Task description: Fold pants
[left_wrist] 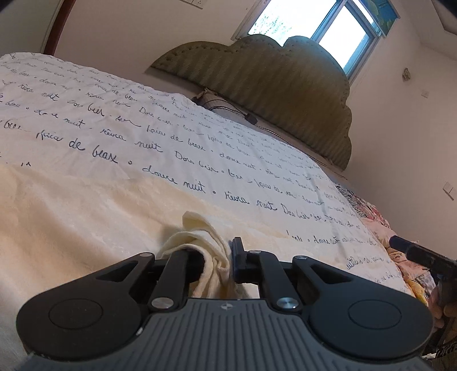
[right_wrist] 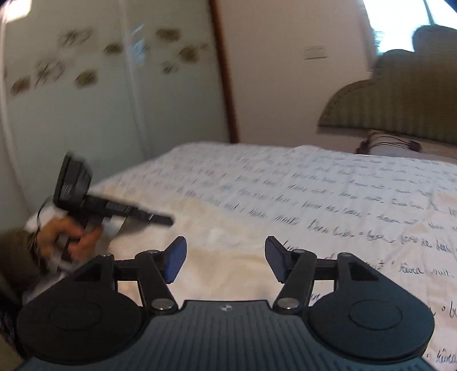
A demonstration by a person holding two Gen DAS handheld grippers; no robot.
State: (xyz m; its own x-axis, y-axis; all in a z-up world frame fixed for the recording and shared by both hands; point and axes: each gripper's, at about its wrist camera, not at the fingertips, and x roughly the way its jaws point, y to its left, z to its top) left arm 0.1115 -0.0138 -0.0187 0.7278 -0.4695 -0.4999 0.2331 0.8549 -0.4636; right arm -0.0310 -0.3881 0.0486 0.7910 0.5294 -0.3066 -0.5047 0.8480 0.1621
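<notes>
Closest to the left wrist camera, the black left gripper (left_wrist: 218,256) has its 2 fingers clamped on a bunched fold of the cream, soft-knit pants (left_wrist: 85,222), which lie spread flat over the near left part of the white bedspread printed with dark cursive writing (left_wrist: 177,142). Beyond the spread stands a green, scalloped, padded headboard (left_wrist: 274,94) under a bright window (left_wrist: 314,25), with a grey pillow (left_wrist: 214,100) at its foot. At the right edge of that view a black piece of the other handheld device pokes in. From the right wrist camera, which is motion-blurred, a person's left hand (right_wrist: 71,237) grips the other device at the left, over the bed's edge. To its right, the black right gripper (right_wrist: 225,262) with blue pads (right_wrist: 174,262) has its fingers spread apart with nothing between them, above the cream cloth.
</notes>
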